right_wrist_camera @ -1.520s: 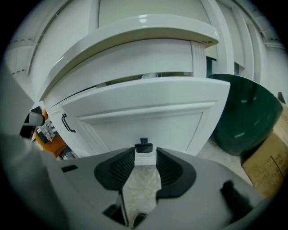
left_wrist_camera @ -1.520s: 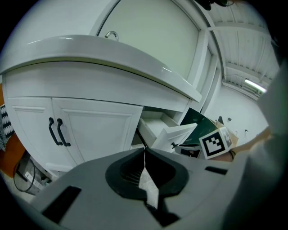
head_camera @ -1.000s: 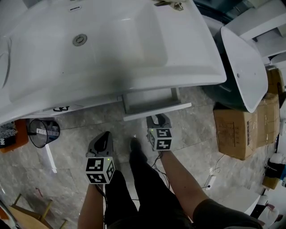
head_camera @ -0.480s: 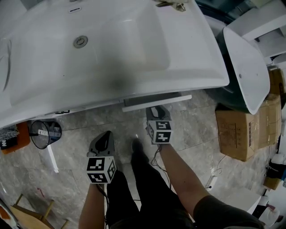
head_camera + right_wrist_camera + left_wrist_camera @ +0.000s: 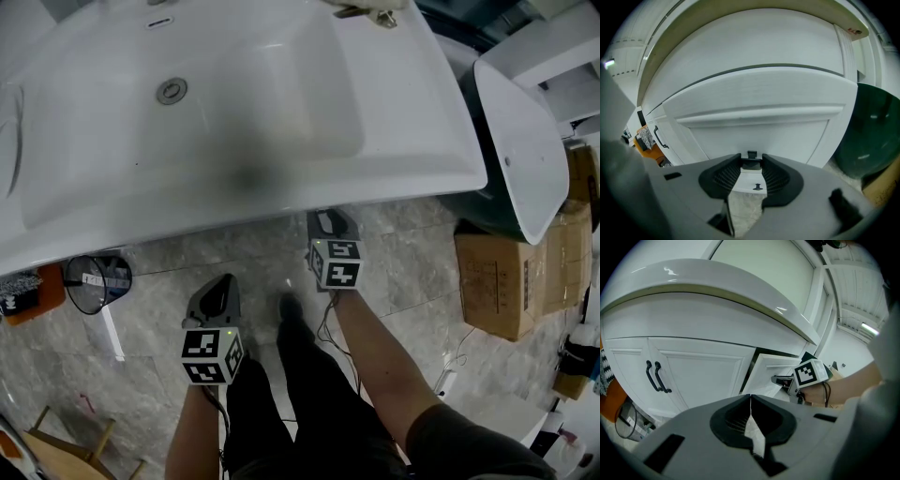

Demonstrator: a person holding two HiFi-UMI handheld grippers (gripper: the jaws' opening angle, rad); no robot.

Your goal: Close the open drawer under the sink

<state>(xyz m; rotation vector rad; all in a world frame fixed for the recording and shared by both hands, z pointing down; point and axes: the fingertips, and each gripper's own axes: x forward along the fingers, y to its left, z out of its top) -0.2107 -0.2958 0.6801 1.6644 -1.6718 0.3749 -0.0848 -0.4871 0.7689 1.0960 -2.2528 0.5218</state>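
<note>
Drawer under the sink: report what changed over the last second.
The drawer slid in beneath the sink; the head view no longer shows it. The right hand-held gripper went forward with it, jaws apart against its front. The left hand-held gripper stayed put, shut and empty.

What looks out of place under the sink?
The drawer is not flush: in the left gripper view its front stands out from the cabinet doors, a dark gap along its top and left side. The right gripper is at its front.
</note>
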